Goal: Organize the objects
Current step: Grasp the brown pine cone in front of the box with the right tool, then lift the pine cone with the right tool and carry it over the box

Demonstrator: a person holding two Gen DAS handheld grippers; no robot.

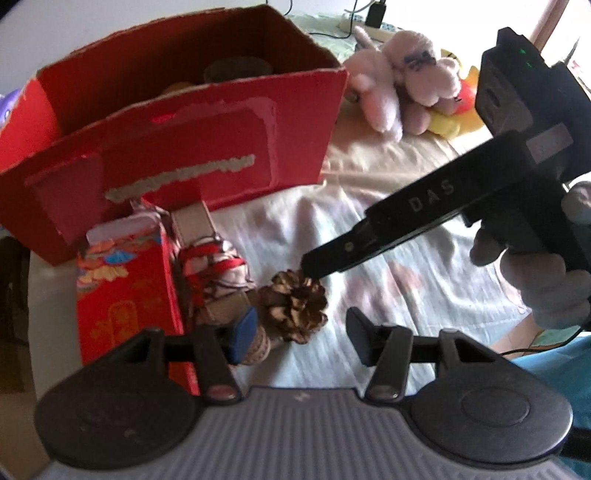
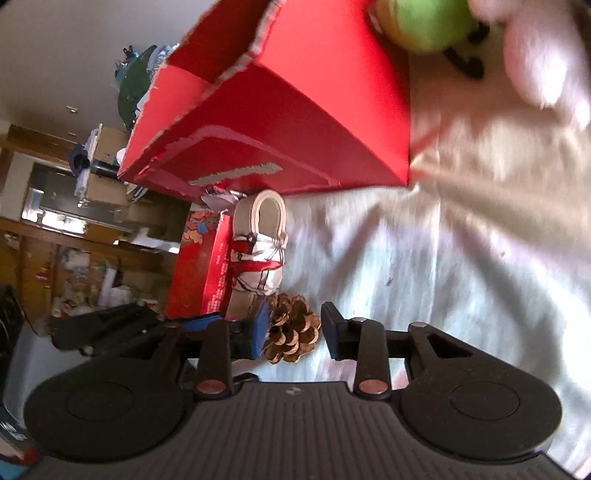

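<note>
A brown pine cone [image 1: 295, 310] lies on the pale cloth in front of a big open red cardboard box [image 1: 184, 147]. My left gripper [image 1: 301, 338] is open, its jaws on either side of the cone and just short of it. My right gripper [image 2: 295, 332] is open too, its jaws around the same pine cone [image 2: 291, 332]. In the left wrist view the right gripper [image 1: 314, 264] comes in from the right, its tip at the cone's far side. A small shoe with red laces [image 1: 218, 273] lies left of the cone, against a small red carton [image 1: 125, 291].
A pink plush toy [image 1: 402, 81] and a yellow toy [image 1: 454, 118] lie at the back right. The box holds a dark round object [image 1: 236, 70]. A green ball [image 2: 428, 22] sits beyond the box in the right wrist view. Shelves and clutter [image 2: 74, 221] stand beyond the table's left edge.
</note>
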